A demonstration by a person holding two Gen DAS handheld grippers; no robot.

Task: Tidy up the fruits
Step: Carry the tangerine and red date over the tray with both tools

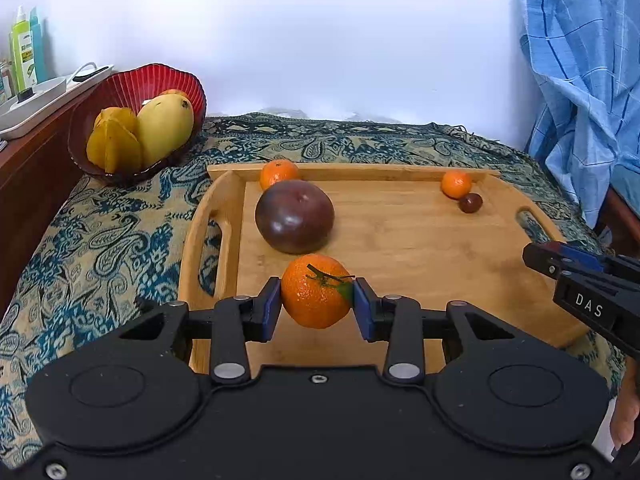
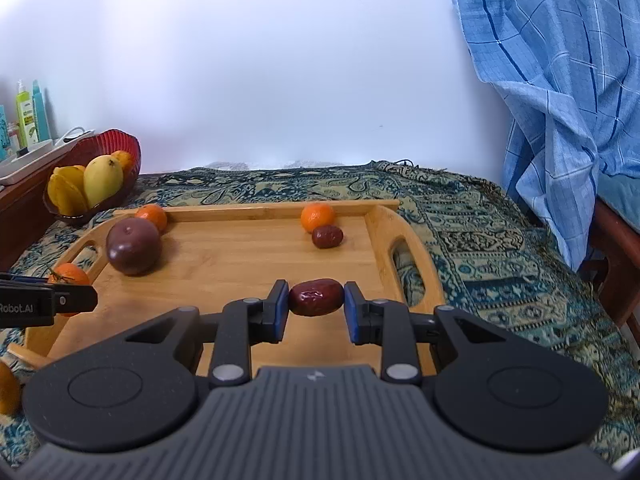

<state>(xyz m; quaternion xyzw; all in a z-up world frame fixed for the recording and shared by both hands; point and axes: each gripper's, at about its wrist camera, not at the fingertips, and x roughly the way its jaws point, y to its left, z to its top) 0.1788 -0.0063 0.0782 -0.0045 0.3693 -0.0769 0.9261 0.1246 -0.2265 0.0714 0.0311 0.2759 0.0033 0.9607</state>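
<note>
1. Left tongs (image 1: 316,300): blue pads clamped on a tangerine (image 1: 316,292) with a stem and green leaf, held above the near part of the wooden tray (image 1: 400,240).
2. Right tongs (image 2: 316,300): clamped on a dark red date (image 2: 316,297), one pad on each end, over the near right part of the tray (image 2: 240,256).
3. In the left wrist view the right tongs (image 1: 540,258) enter from the right edge, over the tray's right side; their tips are out of sight there.
4. In the right wrist view the left tongs (image 2: 60,300) poke in from the left edge, with the tangerine (image 2: 70,274) partly hidden behind them.
5. Tray sits on a blue-green patterned cloth (image 1: 100,232).
6. On the tray: a big dark purple round fruit (image 1: 295,216) at far left, with a small orange (image 1: 279,173) touching it from behind, against the back rim.
7. Far right corner of the tray: another small orange (image 1: 456,184), and a second date (image 1: 470,203) just beside it.
8. Red bowl (image 1: 160,80) stands off the tray, at far left on the cloth; it holds a yellow mango (image 1: 166,128), a starfruit (image 1: 114,146) and an orange fruit mostly hidden behind the mango.
9. Blue checked fabric (image 1: 584,80) hangs at right.
10. White tray (image 1: 36,108) and bottles (image 1: 26,52) sit on the wooden furniture at far left.
</note>
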